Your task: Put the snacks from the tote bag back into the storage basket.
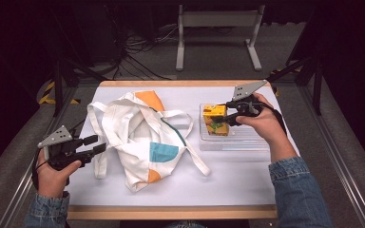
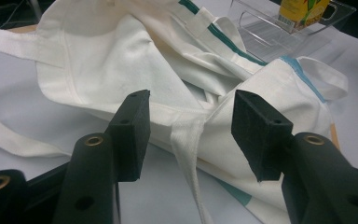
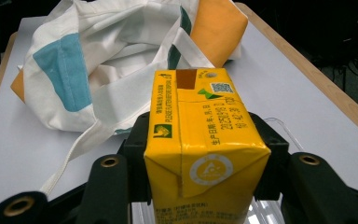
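A white cloth tote bag (image 1: pixel 138 137) with orange and teal patches lies crumpled at the table's middle. My left gripper (image 1: pixel 100 144) sits level at the bag's left edge, open. In the left gripper view its jaws (image 2: pixel 191 126) stand apart with a white strap (image 2: pixel 186 140) of the tote bag (image 2: pixel 121 60) lying between them, untouched. My right gripper (image 1: pixel 225 111) is shut on a yellow juice carton (image 1: pixel 216 119), held upright at the left end of a clear plastic tray (image 1: pixel 240 142). In the right gripper view both pads press the yellow juice carton (image 3: pixel 200 140) sides.
The clear plastic tray (image 2: pixel 270 42) stands right of the bag. Wooden table edges (image 1: pixel 171 211) run along the front and back. A white metal stand (image 1: pixel 218 33) and cables lie on the floor beyond the table. Bare white tabletop lies in front of the tray.
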Demonstrator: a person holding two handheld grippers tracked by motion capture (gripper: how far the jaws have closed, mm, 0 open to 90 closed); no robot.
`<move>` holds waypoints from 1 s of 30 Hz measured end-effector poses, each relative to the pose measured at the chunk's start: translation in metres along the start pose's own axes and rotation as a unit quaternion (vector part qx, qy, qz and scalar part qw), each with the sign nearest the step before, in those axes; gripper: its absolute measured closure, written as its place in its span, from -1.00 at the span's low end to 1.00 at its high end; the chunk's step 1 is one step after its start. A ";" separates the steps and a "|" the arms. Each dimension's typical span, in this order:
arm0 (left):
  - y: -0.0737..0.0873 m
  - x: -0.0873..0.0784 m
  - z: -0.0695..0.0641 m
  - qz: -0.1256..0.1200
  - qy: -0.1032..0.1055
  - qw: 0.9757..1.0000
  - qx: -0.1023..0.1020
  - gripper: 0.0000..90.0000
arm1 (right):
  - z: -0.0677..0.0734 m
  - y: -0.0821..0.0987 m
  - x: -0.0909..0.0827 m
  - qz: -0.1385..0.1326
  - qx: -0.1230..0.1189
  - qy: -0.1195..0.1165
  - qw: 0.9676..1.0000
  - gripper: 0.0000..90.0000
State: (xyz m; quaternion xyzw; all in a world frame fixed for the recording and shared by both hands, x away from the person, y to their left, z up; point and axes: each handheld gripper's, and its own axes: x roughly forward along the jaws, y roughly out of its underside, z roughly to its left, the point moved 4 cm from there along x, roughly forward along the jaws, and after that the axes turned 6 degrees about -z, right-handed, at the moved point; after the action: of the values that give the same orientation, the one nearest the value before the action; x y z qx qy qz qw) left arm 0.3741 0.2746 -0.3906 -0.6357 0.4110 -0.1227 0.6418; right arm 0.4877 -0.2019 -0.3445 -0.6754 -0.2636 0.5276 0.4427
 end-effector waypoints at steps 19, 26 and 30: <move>0.003 -0.007 0.000 -0.003 -0.008 1.000 -0.007 0.06 | 0.008 0.012 0.013 0.009 -0.022 -0.028 0.999 0.14; 0.002 -0.004 0.001 -0.002 -0.004 1.000 -0.005 0.06 | 0.011 0.016 0.013 -0.004 -0.027 -0.035 0.999 0.14; 0.001 -0.001 0.000 0.000 0.000 1.000 -0.006 0.06 | 0.012 0.022 0.013 -0.021 -0.024 -0.035 0.999 0.14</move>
State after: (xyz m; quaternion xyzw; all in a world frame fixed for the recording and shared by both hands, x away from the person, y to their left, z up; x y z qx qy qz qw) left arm 0.3733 0.2758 -0.3913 -0.6394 0.4114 -0.1203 0.6384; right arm 0.4783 -0.1977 -0.3708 -0.6616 -0.3054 0.5349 0.4276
